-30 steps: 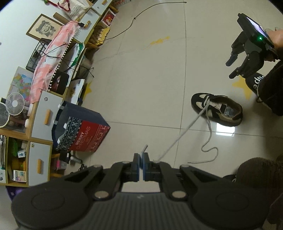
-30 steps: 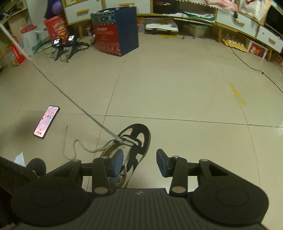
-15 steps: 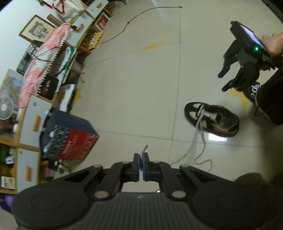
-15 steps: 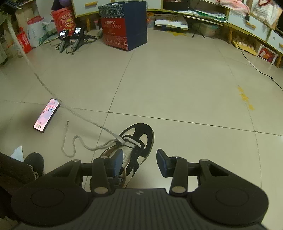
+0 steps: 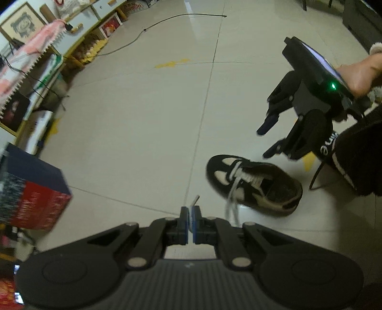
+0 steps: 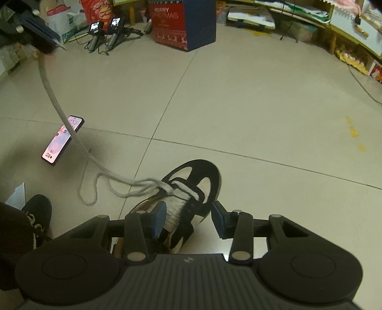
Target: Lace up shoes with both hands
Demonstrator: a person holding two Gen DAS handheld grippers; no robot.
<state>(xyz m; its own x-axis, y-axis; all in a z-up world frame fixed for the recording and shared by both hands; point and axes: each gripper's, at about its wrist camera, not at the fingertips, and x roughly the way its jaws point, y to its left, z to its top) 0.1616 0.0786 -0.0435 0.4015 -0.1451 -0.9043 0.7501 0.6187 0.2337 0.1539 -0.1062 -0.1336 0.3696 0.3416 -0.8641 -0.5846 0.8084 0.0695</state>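
Observation:
A black and cream shoe (image 5: 253, 184) lies on the tiled floor, toe pointing away from the person. My left gripper (image 5: 190, 218) is shut on one end of the white lace (image 5: 232, 190), whose tip pokes out past the pads. In the right wrist view that lace (image 6: 59, 109) sags in a curve from the shoe (image 6: 191, 181) up to the left gripper (image 6: 56, 41) at the top left. The other lace end (image 6: 90, 198) loops loose on the floor. My right gripper (image 6: 188, 219) hovers open just above the shoe's tongue, holding nothing; the left wrist view shows the right gripper (image 5: 267, 142) too.
A lit phone (image 6: 63, 139) lies on the floor left of the shoe. A red and blue Christmas gift bag (image 6: 183, 21) stands further off. Cameras on stands (image 6: 105, 31), low cabinets and a cable (image 5: 162, 21) line the room's edges. The person's black-socked foot (image 6: 35, 214) is near.
My left gripper has dropped toward the floor and nearer the shoe, so the taut lace now hangs slack. The right gripper has sunk closer over the shoe.

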